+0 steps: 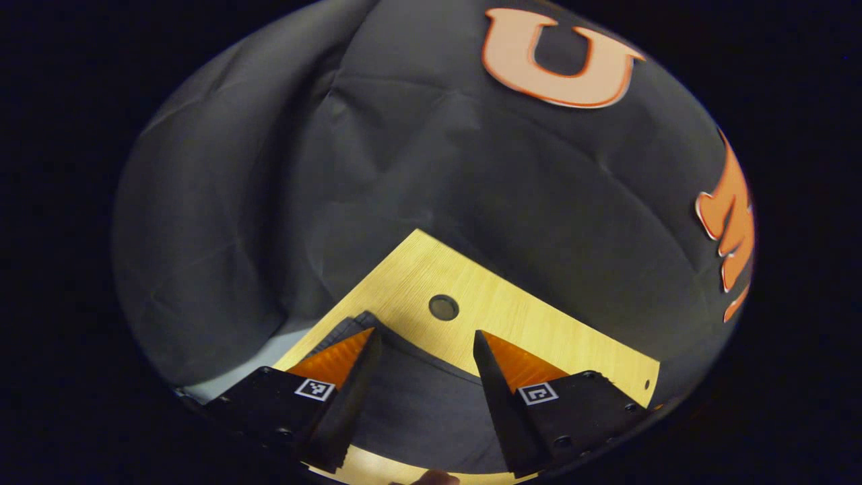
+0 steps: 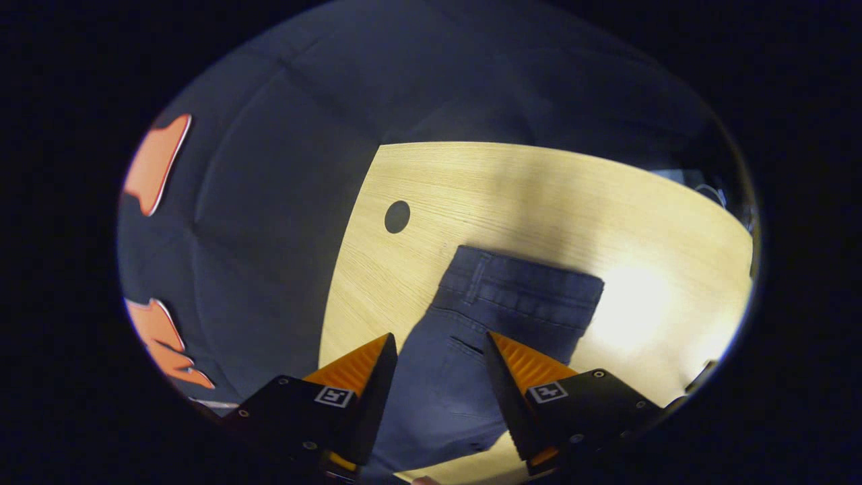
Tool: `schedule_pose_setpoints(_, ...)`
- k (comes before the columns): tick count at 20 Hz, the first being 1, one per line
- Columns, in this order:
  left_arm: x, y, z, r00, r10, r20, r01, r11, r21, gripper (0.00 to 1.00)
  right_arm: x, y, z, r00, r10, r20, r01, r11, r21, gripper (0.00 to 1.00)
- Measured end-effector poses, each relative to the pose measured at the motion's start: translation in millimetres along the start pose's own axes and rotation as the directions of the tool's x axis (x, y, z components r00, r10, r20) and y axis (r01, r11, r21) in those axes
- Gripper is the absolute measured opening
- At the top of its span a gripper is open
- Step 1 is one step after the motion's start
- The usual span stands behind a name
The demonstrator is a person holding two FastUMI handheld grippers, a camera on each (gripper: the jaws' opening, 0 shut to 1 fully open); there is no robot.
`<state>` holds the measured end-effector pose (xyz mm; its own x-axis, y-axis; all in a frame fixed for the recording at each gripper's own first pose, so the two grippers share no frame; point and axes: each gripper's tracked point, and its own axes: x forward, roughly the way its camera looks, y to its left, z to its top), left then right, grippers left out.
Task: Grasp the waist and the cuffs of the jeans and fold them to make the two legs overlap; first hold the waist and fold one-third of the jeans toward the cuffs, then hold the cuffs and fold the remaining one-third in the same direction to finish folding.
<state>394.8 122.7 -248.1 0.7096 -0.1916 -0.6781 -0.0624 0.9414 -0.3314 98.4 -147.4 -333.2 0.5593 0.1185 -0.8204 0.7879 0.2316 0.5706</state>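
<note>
One pale wooden worktop [image 2: 539,195] takes up most of the right gripper view, with black cloth [image 2: 269,202] hanging behind its far edge and a small round hole [image 2: 397,216] near that edge. The jeans [image 2: 498,303] lie flat on the worktop, dark blue, with the waistband at the far end and the fabric running back toward the camera; they look already doubled so one leg lies over the other, though the near end is cut off and I cannot be sure. The right hand-held gripper [image 2: 438,343] hangs above the jeans with its fingers spread wide apart and nothing between them, the denim showing through the gap.

In the left gripper view a corner of the same worktop [image 1: 539,323] shows, with the hole [image 1: 443,307] beyond the fingers. Dark cloth of the jeans [image 1: 424,404] lies under the left hand-held gripper [image 1: 424,340], whose fingers are likewise spread, gripping nothing.
</note>
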Motion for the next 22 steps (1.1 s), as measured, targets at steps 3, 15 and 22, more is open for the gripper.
schedule_pose_setpoints(3,-37.7,-26.4,16.8,0.991,-0.053,0.121,0.039,0.993,0.112,0.83,-6.0,-19.5,-6.9,0.998,-0.052,0.036,0.055,0.993,-0.102,0.90)
schedule_pose_setpoints(15,-189.4,-109.4,21.5,0.866,-0.203,0.456,0.037,0.937,0.347,0.97,21.6,-72.5,-33.4,0.988,-0.156,0.022,0.157,0.972,-0.177,0.97)
schedule_pose_setpoints(22,-262.9,-146.5,-3.7,0.808,-0.274,0.522,0.036,0.907,0.420,0.94,39.9,-75.9,-36.6,0.984,-0.179,0.020,0.179,0.962,-0.206,0.96)
